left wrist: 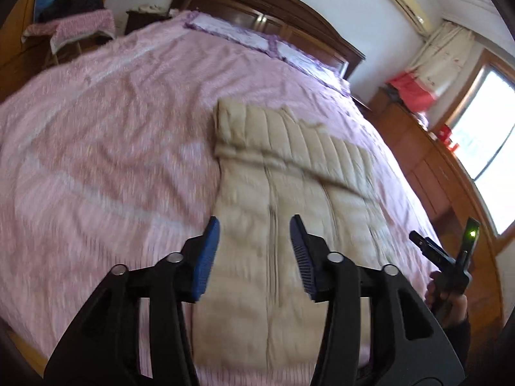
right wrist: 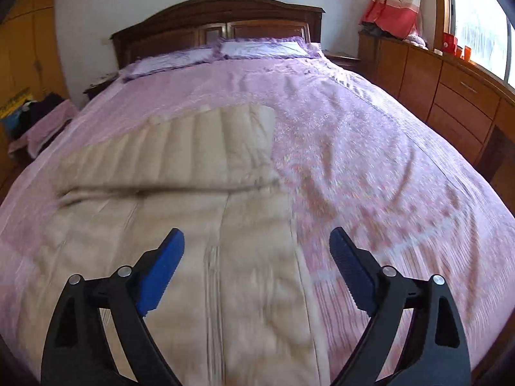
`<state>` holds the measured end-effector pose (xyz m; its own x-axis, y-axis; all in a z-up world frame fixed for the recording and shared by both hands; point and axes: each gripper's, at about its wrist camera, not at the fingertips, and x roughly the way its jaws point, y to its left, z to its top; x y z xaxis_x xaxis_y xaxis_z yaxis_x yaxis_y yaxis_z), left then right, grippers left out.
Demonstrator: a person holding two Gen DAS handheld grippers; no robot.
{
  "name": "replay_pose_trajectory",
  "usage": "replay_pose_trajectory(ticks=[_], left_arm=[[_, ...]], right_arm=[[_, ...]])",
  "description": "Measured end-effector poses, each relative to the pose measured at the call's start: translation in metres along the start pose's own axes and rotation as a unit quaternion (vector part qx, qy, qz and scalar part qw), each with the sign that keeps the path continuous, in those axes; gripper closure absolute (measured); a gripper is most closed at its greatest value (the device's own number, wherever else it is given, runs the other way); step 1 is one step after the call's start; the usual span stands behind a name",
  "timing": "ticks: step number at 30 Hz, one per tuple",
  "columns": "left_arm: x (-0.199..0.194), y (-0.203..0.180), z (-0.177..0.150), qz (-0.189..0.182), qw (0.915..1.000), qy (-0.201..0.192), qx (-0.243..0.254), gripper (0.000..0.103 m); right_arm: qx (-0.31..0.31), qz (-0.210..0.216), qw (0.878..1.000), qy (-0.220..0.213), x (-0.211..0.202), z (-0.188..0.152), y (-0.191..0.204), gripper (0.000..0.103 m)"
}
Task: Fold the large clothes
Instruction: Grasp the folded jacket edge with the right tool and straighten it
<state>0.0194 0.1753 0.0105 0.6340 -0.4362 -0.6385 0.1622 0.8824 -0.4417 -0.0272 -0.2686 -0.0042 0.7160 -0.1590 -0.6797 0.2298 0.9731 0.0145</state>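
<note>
**Both claws open over the puffy coat**

Our left claw (left wrist: pixel 254 257) is half open and holds nothing. Our right claw (right wrist: pixel 257 270) is wide open and empty too. Both hang above the cream coat (right wrist: pixel 180 225), which lies flat on the pink bed (right wrist: pixel 386 160) with its top part folded across. Next we should pinch the near corners evenly, then lift together.

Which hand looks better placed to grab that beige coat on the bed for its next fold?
Probably the left. The left gripper is open right over the middle of the beige coat. The right gripper, also open and empty, straddles the coat's edge, half over the pink bedspread.
</note>
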Motion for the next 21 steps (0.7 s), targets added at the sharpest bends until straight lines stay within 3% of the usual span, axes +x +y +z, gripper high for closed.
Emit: replay_pose_trajectory(ticks=[2,4,6,10,14,16,17,18,19,21], left_arm=[[-0.004,0.013,-0.024,-0.035,0.9987,0.021,-0.031,0.04],[-0.004,0.019,-0.046,-0.047,0.9977,0.027,-0.04,0.038],[0.001,0.02,-0.062,-0.029,0.9984,0.035,-0.034,0.037],[0.026,0.021,-0.089,0.01,0.9975,0.064,-0.028,0.037],[0.038,0.02,-0.103,0.045,0.9976,0.052,-0.01,0.037],[0.039,0.019,-0.11,0.04,0.9981,0.047,-0.009,0.043],[0.039,0.018,-0.115,0.032,0.9984,0.045,-0.005,0.06],[0.037,0.018,-0.119,0.019,0.999,0.041,-0.002,0.071],[0.034,0.02,-0.123,-0.001,0.9993,0.036,-0.009,0.074],[0.03,0.027,-0.124,-0.046,0.9976,0.035,-0.037,0.084]], right_arm=[[0.0,0.015,1.0,0.003,-0.018,-0.023,-0.006,0.006],[-0.001,0.041,0.999,0.011,-0.025,-0.041,-0.013,0.006],[-0.003,0.051,0.999,0.016,-0.032,-0.06,-0.019,0.006],[0.029,0.034,0.998,0.033,-0.034,-0.097,-0.037,0.006],[0.071,0.033,0.996,0.045,-0.027,-0.122,-0.054,0.006],[0.084,0.046,0.995,0.036,-0.024,-0.132,-0.058,0.006],[0.093,0.056,0.994,0.029,-0.024,-0.136,-0.06,0.006],[0.097,0.062,0.993,0.029,-0.025,-0.139,-0.061,0.009],[0.102,0.072,0.992,0.033,-0.026,-0.142,-0.063,0.015],[0.115,0.101,0.988,0.034,-0.03,-0.144,-0.069,0.049]])
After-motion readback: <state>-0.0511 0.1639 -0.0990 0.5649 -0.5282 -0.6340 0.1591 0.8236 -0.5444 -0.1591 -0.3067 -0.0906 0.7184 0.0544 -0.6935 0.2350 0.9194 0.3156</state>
